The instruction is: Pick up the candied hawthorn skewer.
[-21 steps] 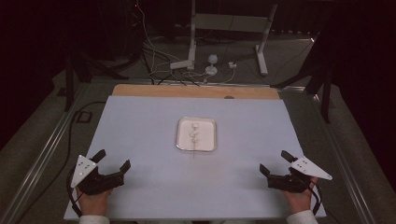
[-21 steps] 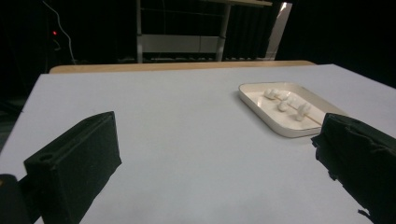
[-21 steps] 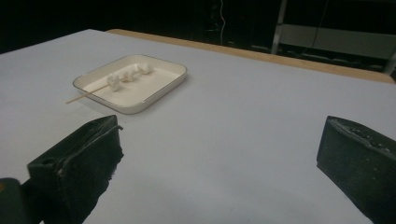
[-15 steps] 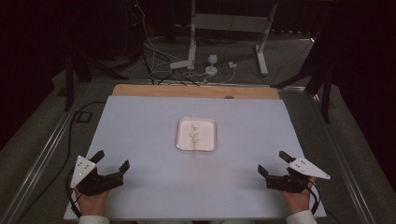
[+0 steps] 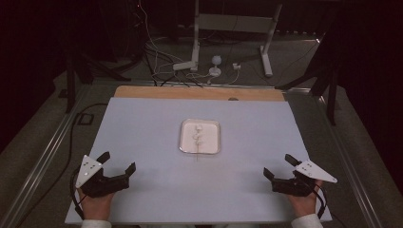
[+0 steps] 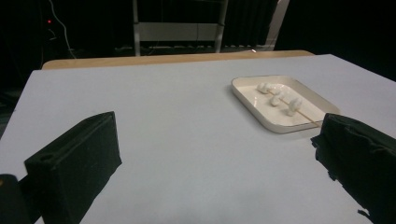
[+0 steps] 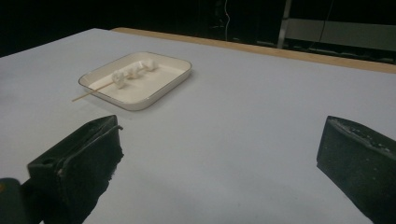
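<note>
You hold your left gripper [image 5: 118, 165] and right gripper [image 5: 279, 167] low at the near corners of the table [image 5: 142, 123], jaws spread wide, gripping nothing. Nothing looks started. A white tray [image 5: 213, 126] sits mid-table, well apart from both, holding a wooden skewer [image 5: 196, 153] with small white lumps [image 5: 197, 135]; its stick pokes over the near rim. Reaching it seems next. Dark room, cables [image 5: 161, 71] and metal stands [image 5: 266, 47] beyond.

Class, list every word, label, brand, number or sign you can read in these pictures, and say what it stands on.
None: no readable text on the white tray, the skewer, the table, or either grey gripper plate.
</note>
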`<state>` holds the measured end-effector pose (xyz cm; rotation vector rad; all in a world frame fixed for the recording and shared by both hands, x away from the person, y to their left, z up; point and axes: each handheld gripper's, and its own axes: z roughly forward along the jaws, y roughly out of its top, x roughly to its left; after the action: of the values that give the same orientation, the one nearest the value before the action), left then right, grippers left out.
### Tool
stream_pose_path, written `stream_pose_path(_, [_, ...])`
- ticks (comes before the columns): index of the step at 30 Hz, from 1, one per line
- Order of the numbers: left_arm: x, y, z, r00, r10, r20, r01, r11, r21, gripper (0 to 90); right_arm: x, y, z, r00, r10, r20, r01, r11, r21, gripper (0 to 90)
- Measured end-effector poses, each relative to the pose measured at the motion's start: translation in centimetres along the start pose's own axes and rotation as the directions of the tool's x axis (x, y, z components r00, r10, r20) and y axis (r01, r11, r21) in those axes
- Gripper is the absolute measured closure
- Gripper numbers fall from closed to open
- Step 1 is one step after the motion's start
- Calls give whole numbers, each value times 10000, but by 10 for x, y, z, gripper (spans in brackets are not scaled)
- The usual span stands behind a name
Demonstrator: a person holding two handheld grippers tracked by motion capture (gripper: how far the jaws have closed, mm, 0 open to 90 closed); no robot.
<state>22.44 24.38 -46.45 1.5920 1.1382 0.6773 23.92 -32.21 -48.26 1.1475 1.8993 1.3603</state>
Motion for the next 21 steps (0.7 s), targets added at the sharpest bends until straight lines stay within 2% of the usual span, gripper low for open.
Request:
stream_pose_path(7, [-2, 18, 7, 9999, -75, 82, 76, 10000, -44, 5, 0, 0, 0, 10000, -27, 91, 27, 10000, 21, 0])
stream_pose_path(10, [-7, 27, 15, 9998, 25, 197, -24, 10000, -48, 5, -1, 0, 0, 9998, -17, 189, 17, 10000, -35, 0])
stream_pose_path(13, [-10, 28, 19, 9997, -10, 251, 13, 9999, -112, 5, -1, -1, -1, 9997, 29, 231, -28, 10000, -60, 0])
stream_pose_path(15, [-16, 28, 27, 9989, -197, 419, 206, 9996, -217, 5, -1, -1, -1, 9997, 57, 257, -56, 10000, -45, 0])
stream_pose_path(21, [-30, 33, 43, 9978, -65, 663, 71, 9999, -83, 5, -3, -1, -1, 9995, 38, 315, -36, 10000, -59, 0])
